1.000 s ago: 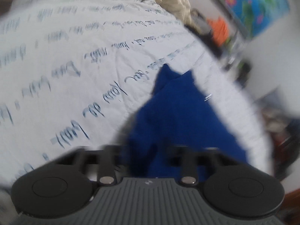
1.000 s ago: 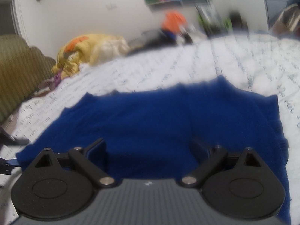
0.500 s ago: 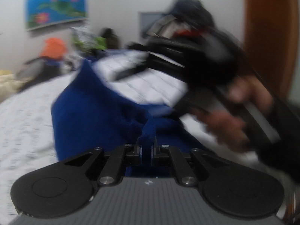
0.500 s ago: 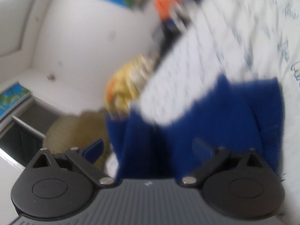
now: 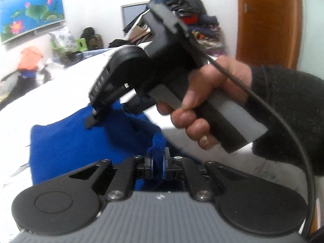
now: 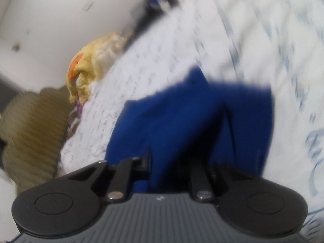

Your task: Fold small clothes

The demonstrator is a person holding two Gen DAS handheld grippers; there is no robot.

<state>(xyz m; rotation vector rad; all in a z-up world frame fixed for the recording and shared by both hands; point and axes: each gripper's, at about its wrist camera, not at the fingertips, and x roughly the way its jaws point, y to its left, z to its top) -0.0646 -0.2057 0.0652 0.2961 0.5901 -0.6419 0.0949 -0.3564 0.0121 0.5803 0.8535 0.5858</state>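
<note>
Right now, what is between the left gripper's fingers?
A bunched edge of the blue garment, pinched between the left gripper pads; the left wrist view shows it.

One blue garment (image 5: pixel 77 141), two claws — left claw (image 5: pixel 157 163), right claw (image 5: pixel 95 119) — one bed (image 6: pixel 253 40), one poster (image 5: pixel 30 8), one door (image 5: pixel 267 20).

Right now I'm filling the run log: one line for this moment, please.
stage: folding | left hand-held gripper: shut on blue garment | right hand-held gripper: at garment's far edge, grip unclear | surface: printed white sheet
</note>
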